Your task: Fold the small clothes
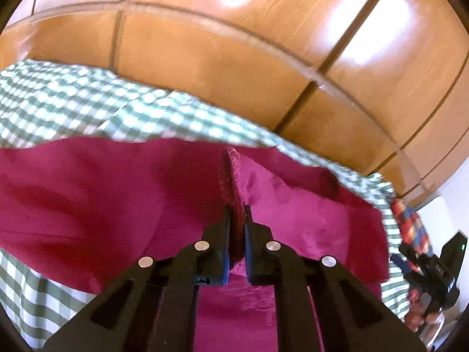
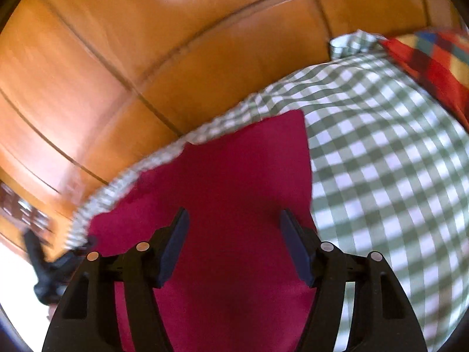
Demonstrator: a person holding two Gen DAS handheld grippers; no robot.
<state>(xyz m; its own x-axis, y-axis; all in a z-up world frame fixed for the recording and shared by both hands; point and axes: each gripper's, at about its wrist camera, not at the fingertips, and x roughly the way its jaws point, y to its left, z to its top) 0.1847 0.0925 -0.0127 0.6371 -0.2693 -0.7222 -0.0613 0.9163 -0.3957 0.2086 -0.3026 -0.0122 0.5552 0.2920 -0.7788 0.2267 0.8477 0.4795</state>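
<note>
A magenta cloth [image 1: 88, 193] lies spread on a green-and-white checked sheet [image 1: 64, 99]. In the left wrist view my left gripper [image 1: 236, 209] is shut on a raised fold of that cloth, which stands up as a ridge between the pads. The right gripper shows at the far right edge of that view, held by a hand. In the right wrist view my right gripper [image 2: 233, 215] hovers open over the magenta cloth [image 2: 234, 170], near its far corner, with nothing pinched between its fingers. The left gripper [image 2: 49, 267] appears as a dark blur at the lower left.
Glossy wooden cupboard doors [image 1: 234, 44] rise just behind the bed's far edge. A multicoloured patchwork pillow [image 2: 433, 55] lies at the upper right on the checked sheet [image 2: 381, 161]; the same pillow [image 1: 410, 223] shows at the right in the left wrist view.
</note>
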